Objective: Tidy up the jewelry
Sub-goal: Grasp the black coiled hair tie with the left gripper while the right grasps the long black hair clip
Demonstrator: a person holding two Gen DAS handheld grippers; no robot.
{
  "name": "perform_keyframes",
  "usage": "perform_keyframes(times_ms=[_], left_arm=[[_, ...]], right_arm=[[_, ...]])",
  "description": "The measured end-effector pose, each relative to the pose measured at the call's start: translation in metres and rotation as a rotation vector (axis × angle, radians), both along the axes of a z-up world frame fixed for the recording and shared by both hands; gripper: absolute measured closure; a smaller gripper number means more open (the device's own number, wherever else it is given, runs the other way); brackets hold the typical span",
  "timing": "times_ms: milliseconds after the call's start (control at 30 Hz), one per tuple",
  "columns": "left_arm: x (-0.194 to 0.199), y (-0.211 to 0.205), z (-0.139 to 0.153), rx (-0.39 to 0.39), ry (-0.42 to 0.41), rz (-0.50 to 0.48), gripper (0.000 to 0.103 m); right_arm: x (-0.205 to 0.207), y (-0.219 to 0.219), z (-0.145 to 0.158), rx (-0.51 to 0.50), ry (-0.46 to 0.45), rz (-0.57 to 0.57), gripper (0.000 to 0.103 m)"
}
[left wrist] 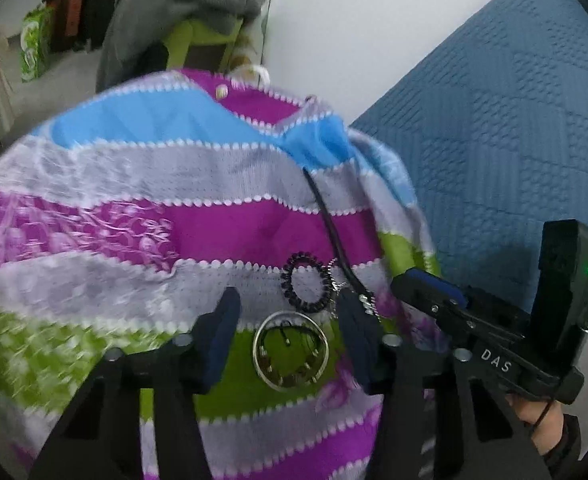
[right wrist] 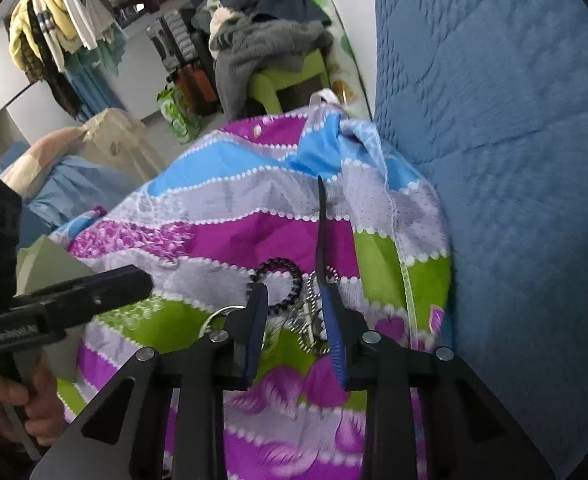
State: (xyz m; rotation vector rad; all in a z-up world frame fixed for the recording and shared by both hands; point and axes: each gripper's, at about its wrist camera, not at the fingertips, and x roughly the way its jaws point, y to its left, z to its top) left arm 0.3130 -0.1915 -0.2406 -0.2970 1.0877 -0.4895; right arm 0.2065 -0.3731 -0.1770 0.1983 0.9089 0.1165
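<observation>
Three pieces lie loose, none put away yet

Three pieces of jewelry lie close together on the striped cloth (left wrist: 214, 224), which is spread over something round beside a blue quilted cover (left wrist: 493, 140). No box, tray or dish for them shows in either view, so the sorting looks like it has only just begun.

Take the silver ring (left wrist: 290, 351) as the marker. It is a big round hoop with little charms hanging inside it. The left tongs (left wrist: 290, 330) are held apart, with one pad on each side of the ring. They do not pinch it yet.

Just past the ring, farther from the camera, lies the black beaded bracelet (left wrist: 305, 283). It looks to be almost touching the ring.

To the right of the ring lies the ball chain (right wrist: 311, 320), a thin silver string of tiny beads with a long dark strap (right wrist: 321, 224) running away from it. The right tongs (right wrist: 294, 326) are apart too, with the chain between their pads. They are not closed on it.

Nothing is lifted. All three pieces still need picking up and putting in a place.
</observation>
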Motion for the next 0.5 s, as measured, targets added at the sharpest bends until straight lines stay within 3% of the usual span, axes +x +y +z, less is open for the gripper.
perform_keyframes(times_ms=[300,500], left_arm=[[0.033,-0.026,-0.042,-0.004,0.054,-0.075,0.068],[0.045,-0.039,-0.051,0.030,0.047,-0.116,0.076]], right_arm=[[0.035,-0.003,-0.039,-0.070,0.108,0.040,0.084],[0.040,-0.002,-0.050,-0.090,0.140,0.057,0.089]])
